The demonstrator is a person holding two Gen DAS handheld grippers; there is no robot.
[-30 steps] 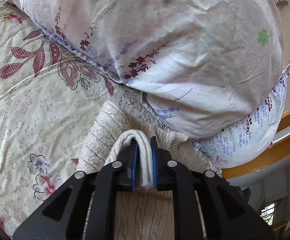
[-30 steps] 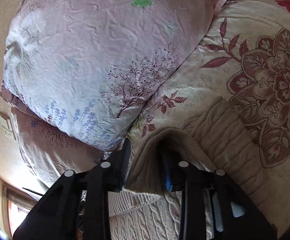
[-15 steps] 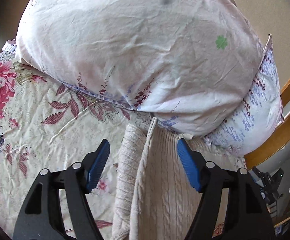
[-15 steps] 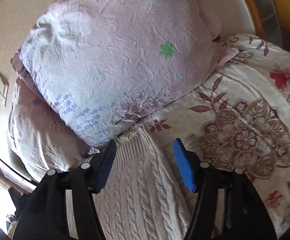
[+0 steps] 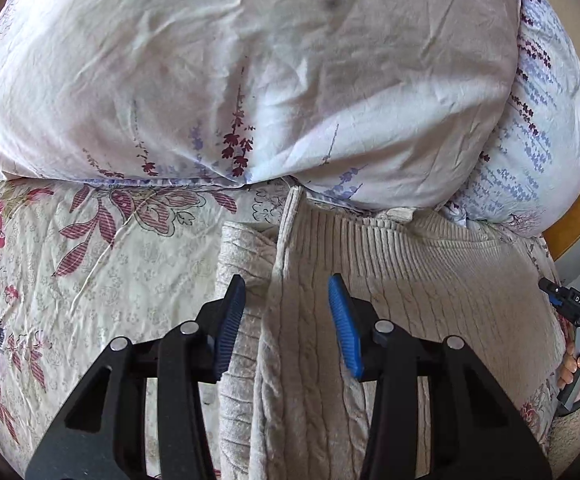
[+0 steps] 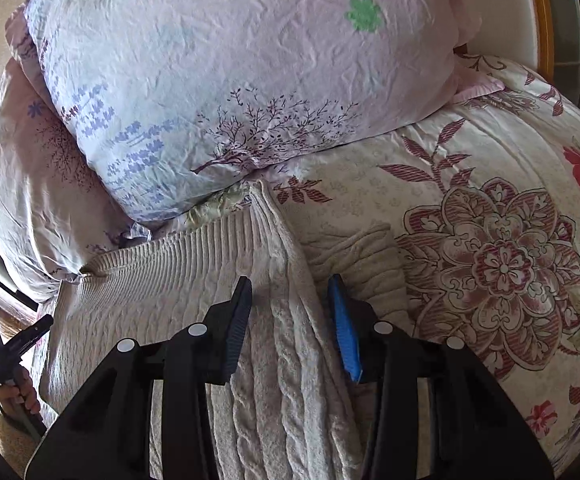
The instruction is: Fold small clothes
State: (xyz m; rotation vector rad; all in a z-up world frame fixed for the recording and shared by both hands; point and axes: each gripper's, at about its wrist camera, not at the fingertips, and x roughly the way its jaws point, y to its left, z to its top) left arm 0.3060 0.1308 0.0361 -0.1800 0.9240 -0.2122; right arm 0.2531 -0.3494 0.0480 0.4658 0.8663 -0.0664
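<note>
1. Both your grippers released the sweater [image 5: 429,280] since one second ago; left gripper [image 5: 286,320] and right gripper [image 6: 290,320] now have fingers spread, holding nothing.
2. Your sweater lies on the bed [image 6: 489,240], long axis toward the pillows [image 5: 250,80], ribbed hem touching them.
3. One sleeve [image 5: 242,256] lies folded beside the body.

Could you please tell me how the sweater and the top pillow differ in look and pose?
The sweater is beige cable knit; the top pillow is smooth, wrinkled, pale floral cotton. The sweater lies flat on the bedspread; the pillow bulges, stacked on another pillow. Both are soft fabric, and neither is gripped.
</note>
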